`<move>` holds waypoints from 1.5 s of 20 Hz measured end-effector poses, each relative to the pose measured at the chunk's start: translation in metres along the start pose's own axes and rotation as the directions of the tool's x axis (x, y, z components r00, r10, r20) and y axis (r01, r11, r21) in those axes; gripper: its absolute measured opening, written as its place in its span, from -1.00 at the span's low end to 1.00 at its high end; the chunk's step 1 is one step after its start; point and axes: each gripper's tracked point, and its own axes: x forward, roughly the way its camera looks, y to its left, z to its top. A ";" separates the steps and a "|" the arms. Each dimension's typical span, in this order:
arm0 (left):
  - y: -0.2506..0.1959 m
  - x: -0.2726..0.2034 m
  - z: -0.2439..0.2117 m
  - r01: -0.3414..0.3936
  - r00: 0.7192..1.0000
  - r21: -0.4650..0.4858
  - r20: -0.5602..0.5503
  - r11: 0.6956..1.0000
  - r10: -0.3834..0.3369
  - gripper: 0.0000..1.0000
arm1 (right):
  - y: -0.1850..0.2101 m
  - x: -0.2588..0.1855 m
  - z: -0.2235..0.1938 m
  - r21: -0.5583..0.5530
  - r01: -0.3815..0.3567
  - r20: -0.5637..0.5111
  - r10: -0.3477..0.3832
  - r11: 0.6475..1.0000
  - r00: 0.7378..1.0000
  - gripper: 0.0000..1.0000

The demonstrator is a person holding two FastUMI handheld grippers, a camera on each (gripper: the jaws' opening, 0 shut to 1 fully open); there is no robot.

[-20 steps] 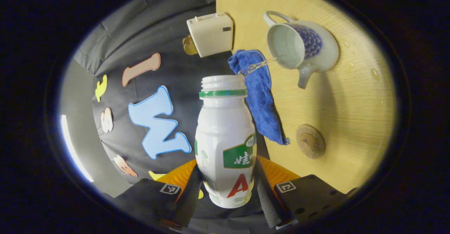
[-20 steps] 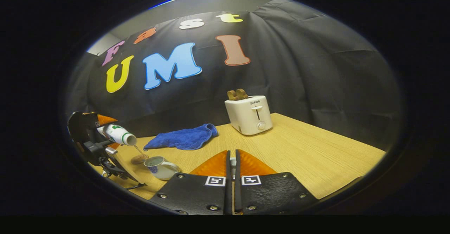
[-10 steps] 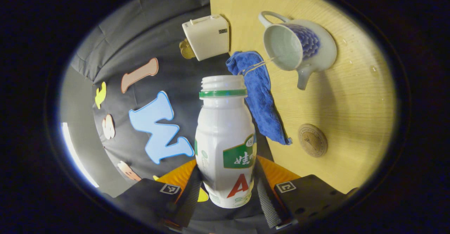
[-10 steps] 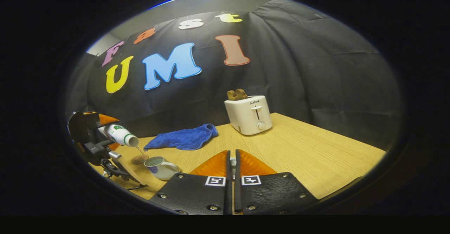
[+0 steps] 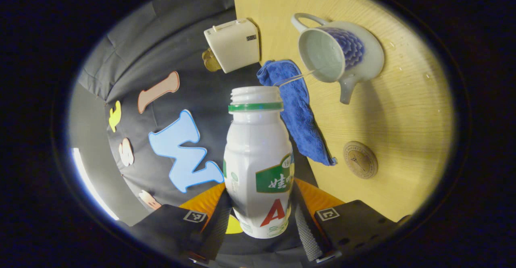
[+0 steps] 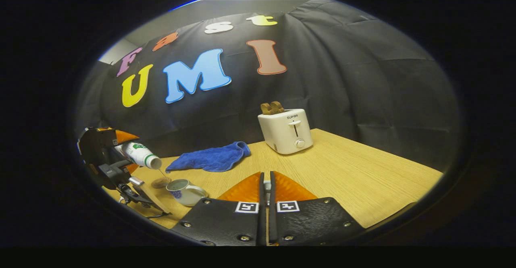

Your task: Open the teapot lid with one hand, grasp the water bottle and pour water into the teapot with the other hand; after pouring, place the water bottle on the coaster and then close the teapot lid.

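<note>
Step in hand: pouring; left gripper (image 5: 261,219) clamps the water bottle (image 5: 258,163) by its lower body, both fingers pressing its sides; bottle tipped mouth-down above the table (image 5: 403,111); a thin stream of water runs from its mouth into the open teapot (image 5: 338,54); lid off. Right gripper (image 6: 265,207) held apart over the table near the toaster (image 6: 287,131), fingers drawn nearly together on something small; likely the lid, but too hidden to tell. Coaster (image 5: 360,159) bare, near the teapot, just beside the blue cloth (image 5: 300,111). Next move, as I judge: right the bottle once the stream stops; carry it upright to the coaster; set it square; then release.
</note>
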 end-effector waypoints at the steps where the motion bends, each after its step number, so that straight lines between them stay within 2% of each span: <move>1: 0.001 0.000 0.000 0.000 1.000 0.006 0.001 1.000 0.000 0.56 | 0.000 0.000 -0.001 0.000 0.000 -0.001 0.000 1.000 1.000 -0.96; 5: 0.002 0.001 0.003 -0.006 1.000 0.030 0.005 1.000 0.005 0.56 | 0.000 0.000 0.000 0.001 0.000 0.000 0.000 1.000 1.000 -0.96; 6: 0.001 0.001 0.003 -0.007 1.000 0.034 0.006 0.999 0.007 0.79 | -0.001 0.000 0.000 0.001 0.000 0.000 0.000 1.000 1.000 -0.96; 11: 0.005 0.000 0.009 -0.011 1.000 0.057 0.013 0.998 0.010 0.79 | -0.001 -0.001 0.000 0.003 -0.004 0.000 0.004 1.000 1.000 -0.96; 13: 0.005 0.000 0.012 -0.013 1.000 0.064 0.015 0.998 0.012 0.55 | 0.000 -0.001 0.001 0.006 -0.002 0.004 0.002 1.000 1.000 -0.96; 14: 0.005 0.000 0.013 -0.013 1.000 0.068 0.016 0.998 0.012 0.67 | -0.001 -0.001 0.001 0.007 -0.003 0.005 0.003 1.000 1.000 -0.96; 16: 0.006 0.000 0.014 -0.018 1.000 0.080 0.017 0.997 0.017 0.64 | -0.001 -0.001 0.001 0.008 -0.004 0.004 0.004 1.000 1.000 -0.96; 18: 0.007 0.001 0.015 -0.025 1.000 0.100 0.018 0.995 0.023 0.79 | 0.000 -0.002 0.001 0.009 -0.007 0.002 0.007 1.000 1.000 -0.96; 19: 0.008 0.001 0.015 -0.028 1.000 0.109 0.016 0.994 0.026 0.68 | 0.000 -0.002 0.001 0.009 -0.007 0.003 0.007 1.000 1.000 -0.96; 20: 0.008 0.001 0.016 -0.033 0.999 0.117 0.015 0.993 0.032 0.77 | 0.000 -0.001 0.002 0.009 -0.006 0.004 0.006 1.000 1.000 -1.00; 21: 0.008 0.001 0.016 -0.035 0.999 0.121 0.015 0.992 0.034 0.68 | -0.001 -0.002 0.002 0.010 -0.006 0.004 0.006 1.000 1.000 -0.96; 26: 0.008 0.001 0.019 -0.037 0.999 0.136 0.016 0.990 0.035 0.66 | -0.001 -0.001 0.002 0.010 -0.006 0.003 0.006 1.000 1.000 -0.96; 27: 0.008 0.002 0.019 -0.037 0.999 0.136 0.017 0.990 0.035 0.77 | -0.001 -0.001 0.001 0.008 -0.006 0.003 0.006 1.000 1.000 -0.96; 29: 0.008 0.001 0.020 -0.037 0.999 0.132 0.020 0.991 0.034 0.77 | 0.000 -0.001 0.001 0.006 -0.005 0.001 0.005 1.000 1.000 -0.96; 30: 0.008 0.001 0.022 -0.035 0.999 0.120 0.023 0.992 0.032 0.56 | -0.001 -0.001 0.000 0.005 -0.006 0.000 0.006 1.000 1.000 -0.96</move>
